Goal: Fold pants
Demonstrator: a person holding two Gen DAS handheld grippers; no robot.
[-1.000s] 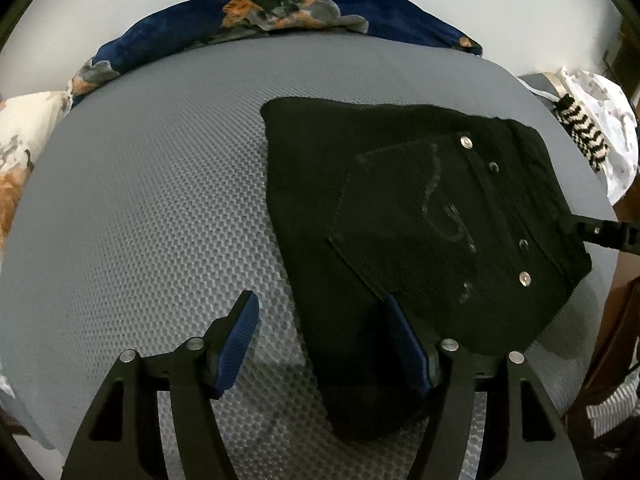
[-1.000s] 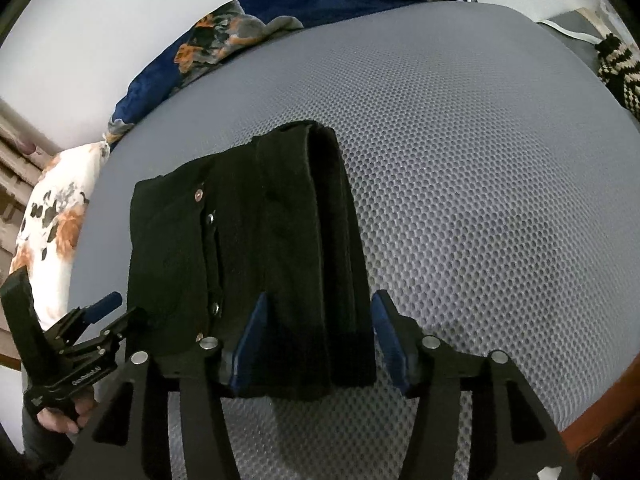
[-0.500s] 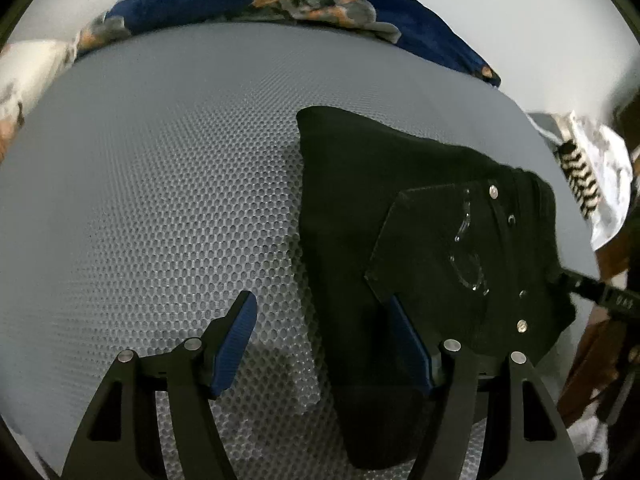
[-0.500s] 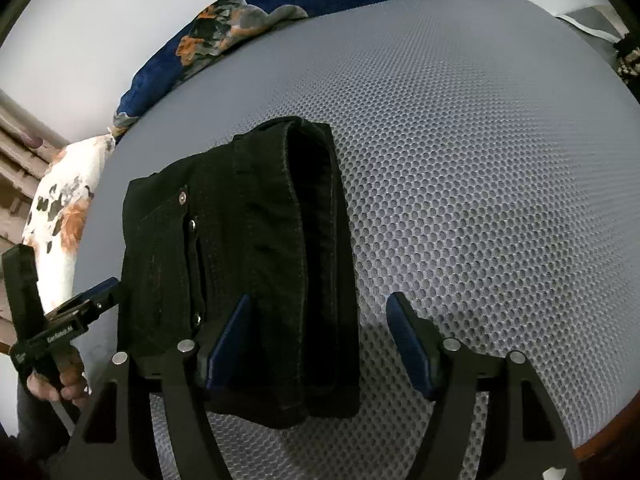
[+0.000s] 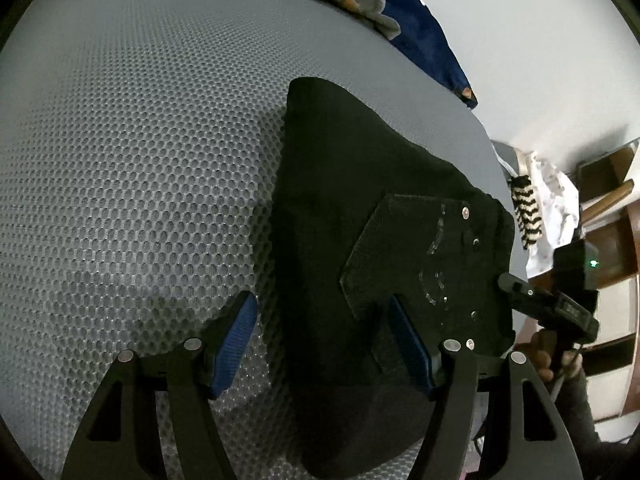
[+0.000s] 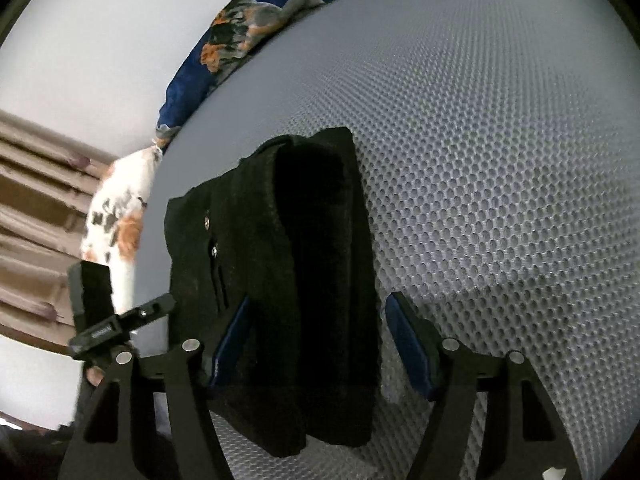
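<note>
- Left gripper hangs released, blue pads spread wide, over the near edge of the folded black pants.
- Right gripper is likewise spread, grasping nothing, above the bundle's thick rolled fold.
- Pants lie as a compact stack on the grey mesh mattress; a back pocket with silver rivets faces up.

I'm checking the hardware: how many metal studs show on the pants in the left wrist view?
4 studs along the right edge of the pants: topmost, one just below, lower, lowest. More may be folded under.
</note>
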